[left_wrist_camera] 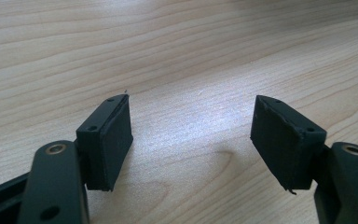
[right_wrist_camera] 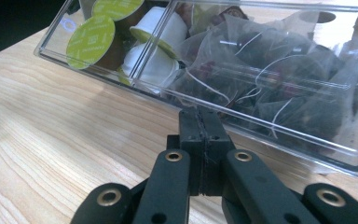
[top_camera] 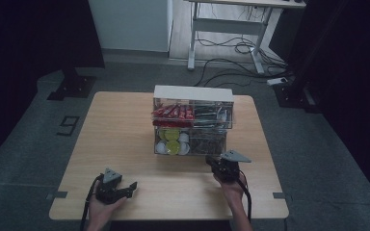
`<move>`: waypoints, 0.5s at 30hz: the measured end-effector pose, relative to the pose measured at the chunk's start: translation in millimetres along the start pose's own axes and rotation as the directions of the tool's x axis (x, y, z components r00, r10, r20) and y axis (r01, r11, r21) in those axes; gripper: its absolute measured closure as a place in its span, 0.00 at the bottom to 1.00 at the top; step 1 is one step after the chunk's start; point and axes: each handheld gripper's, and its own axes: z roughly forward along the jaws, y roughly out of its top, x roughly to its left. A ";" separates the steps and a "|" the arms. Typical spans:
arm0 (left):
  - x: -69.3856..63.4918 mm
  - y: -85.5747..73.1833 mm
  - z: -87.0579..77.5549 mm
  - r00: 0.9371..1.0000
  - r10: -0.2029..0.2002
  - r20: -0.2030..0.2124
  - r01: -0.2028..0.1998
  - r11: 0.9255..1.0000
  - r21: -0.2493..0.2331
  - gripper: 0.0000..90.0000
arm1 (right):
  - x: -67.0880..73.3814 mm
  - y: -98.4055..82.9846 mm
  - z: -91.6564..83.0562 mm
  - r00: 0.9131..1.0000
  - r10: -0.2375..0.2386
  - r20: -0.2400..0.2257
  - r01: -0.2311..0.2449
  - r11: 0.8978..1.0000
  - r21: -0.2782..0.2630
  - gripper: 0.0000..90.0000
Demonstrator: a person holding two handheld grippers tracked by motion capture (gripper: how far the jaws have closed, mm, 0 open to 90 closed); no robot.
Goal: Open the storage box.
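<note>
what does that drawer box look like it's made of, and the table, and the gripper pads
Drawer box: clear, glossy plastic, probably acrylic; the capsules and tea bags show straight through its walls. Table: light wood or wood-look laminate, with printed-looking grain and a soft sheen. Right gripper, shut at the box front: pads look like matte black rubber or foam, with slightly frayed edges.

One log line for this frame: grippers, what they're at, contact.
left gripper: open, over bare table | right gripper: shut, nothing held, fingers at lower front of clear organizer, tea-bag side | contact: cannot tell

Organizer (top_camera: 192, 92) stands mid-table (top_camera: 120, 134).
Right gripper (top_camera: 217, 165) just before its lower right drawer (right_wrist_camera: 279, 79); left gripper (top_camera: 127, 188) well apart, near front edge.
</note>
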 end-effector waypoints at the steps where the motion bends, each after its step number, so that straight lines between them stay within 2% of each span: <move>1: -0.2 0.0 0.1 1.000 0.001 0.000 -0.001 1.000 0.001 0.32 | 0.4 -0.3 0.7 1.000 -0.001 0.000 0.001 1.000 0.003 0.99; 15: -1.2 -0.2 0.9 1.000 0.002 -0.005 -0.002 1.000 0.000 0.32 | 0.1 -3.2 3.0 1.000 0.008 -0.019 -0.007 1.000 0.016 0.99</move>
